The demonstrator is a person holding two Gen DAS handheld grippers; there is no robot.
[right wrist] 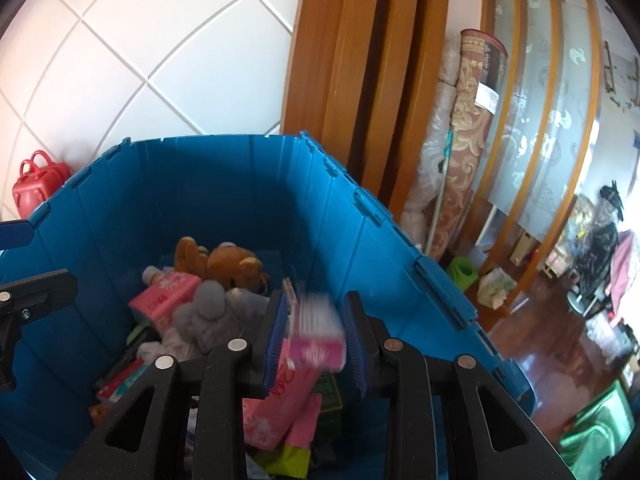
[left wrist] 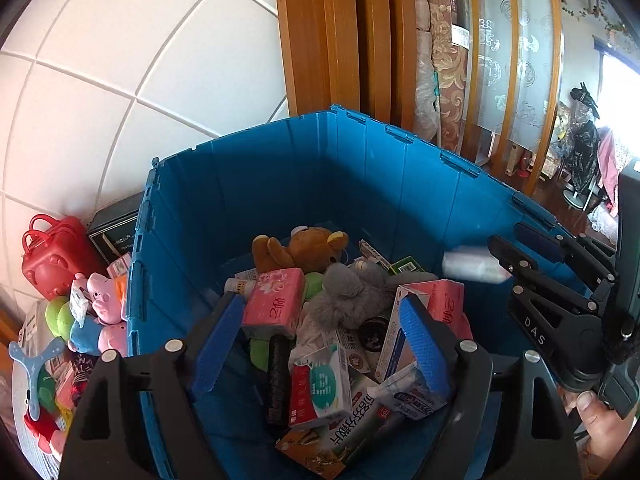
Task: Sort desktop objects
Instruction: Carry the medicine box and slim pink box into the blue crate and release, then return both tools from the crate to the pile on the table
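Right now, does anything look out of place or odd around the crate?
The small pink-and-white box between the pads of the right gripper is smeared while the pads are sharp: it seems to be slipping loose over the blue crate. Otherwise just a jumbled heap inside.

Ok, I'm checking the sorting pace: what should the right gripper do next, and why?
Probably spread the right gripper a little wider: the pink box hangs blurred between its pads, seemingly loose, above the blue bin, so it would drop in.
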